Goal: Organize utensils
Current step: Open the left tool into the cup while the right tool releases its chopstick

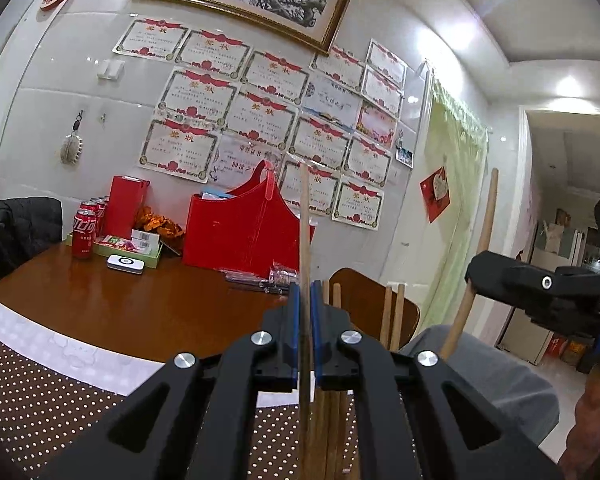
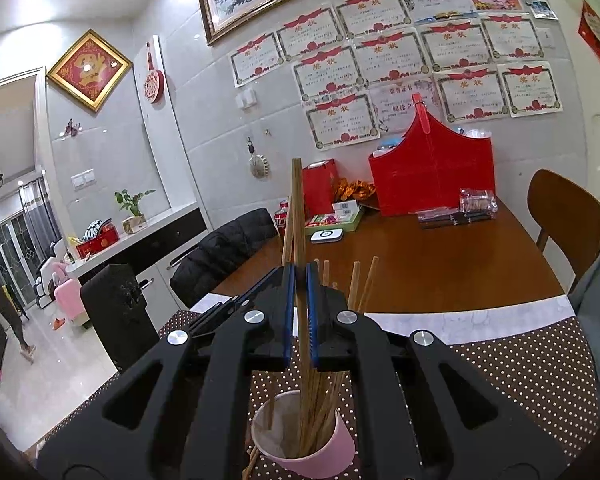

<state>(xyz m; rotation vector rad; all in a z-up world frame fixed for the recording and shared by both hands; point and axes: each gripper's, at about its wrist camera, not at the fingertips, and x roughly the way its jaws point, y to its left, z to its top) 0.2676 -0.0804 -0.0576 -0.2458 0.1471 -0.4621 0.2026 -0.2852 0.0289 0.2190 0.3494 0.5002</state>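
Note:
My left gripper [image 1: 305, 292] is shut on one wooden chopstick [image 1: 304, 224] that stands upright between its blue pads. More chopsticks [image 1: 392, 316] stand behind and below it. My right gripper [image 2: 300, 276] is shut on another wooden chopstick [image 2: 297, 208], whose lower end reaches into a pink cup [image 2: 304, 440] holding several chopsticks. The cup stands on a brown dotted mat [image 2: 500, 368] directly under the right gripper. The right gripper also shows at the right edge of the left wrist view [image 1: 540, 292], next to a chopstick [image 1: 482, 248]. The cup is hidden in the left wrist view.
A brown wooden table [image 1: 140, 304] holds a red bag [image 1: 244, 228], cola cans [image 1: 85, 232], a green tray [image 1: 140, 248] and plastic packets [image 2: 456, 208]. A wooden chair [image 2: 564, 216] stands at the right. A black jacket [image 2: 224, 252] hangs on another chair.

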